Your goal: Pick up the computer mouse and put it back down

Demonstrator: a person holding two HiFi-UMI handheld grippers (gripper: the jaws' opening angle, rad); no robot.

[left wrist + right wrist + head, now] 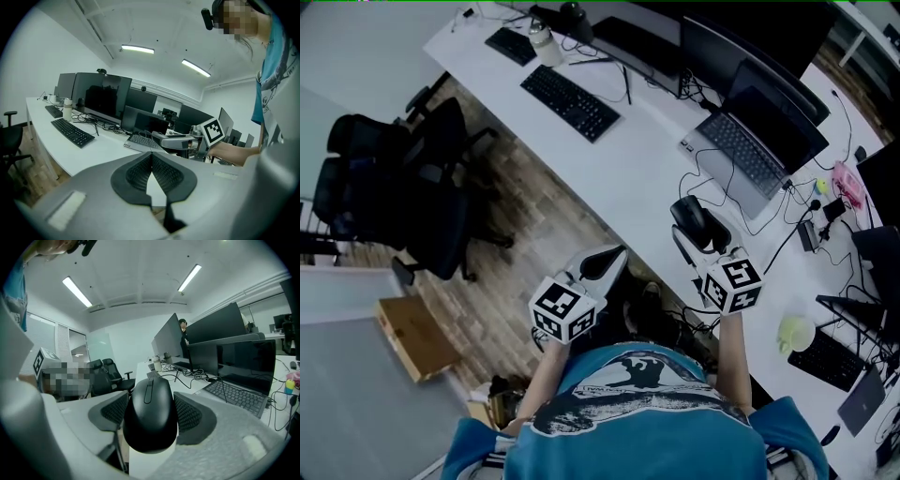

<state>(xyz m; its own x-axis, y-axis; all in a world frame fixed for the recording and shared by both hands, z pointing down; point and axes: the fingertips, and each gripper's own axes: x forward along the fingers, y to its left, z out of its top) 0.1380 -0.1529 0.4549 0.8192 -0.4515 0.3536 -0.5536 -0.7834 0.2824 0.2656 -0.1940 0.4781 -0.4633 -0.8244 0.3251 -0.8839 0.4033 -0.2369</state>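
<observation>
A black computer mouse (150,413) sits between the ribbed pads (190,414) of my right gripper (151,401), which is shut on its sides. In the head view the mouse (689,217) hangs in the right gripper (698,231) above the front edge of the white desk (647,178). My left gripper (614,255) hovers off the desk's edge over the wooden floor. In the left gripper view its pads (164,172) meet at the tip, so the left gripper (151,157) is shut and holds nothing. The right gripper (180,140) also shows there, off to the right.
An open laptop (750,141) stands just beyond the mouse, with cables around it. A black keyboard (570,101) and monitors (741,47) lie farther along the desk. Black office chairs (422,187) and a cardboard box (412,336) stand on the floor at left. A pale green cup (795,330) is at right.
</observation>
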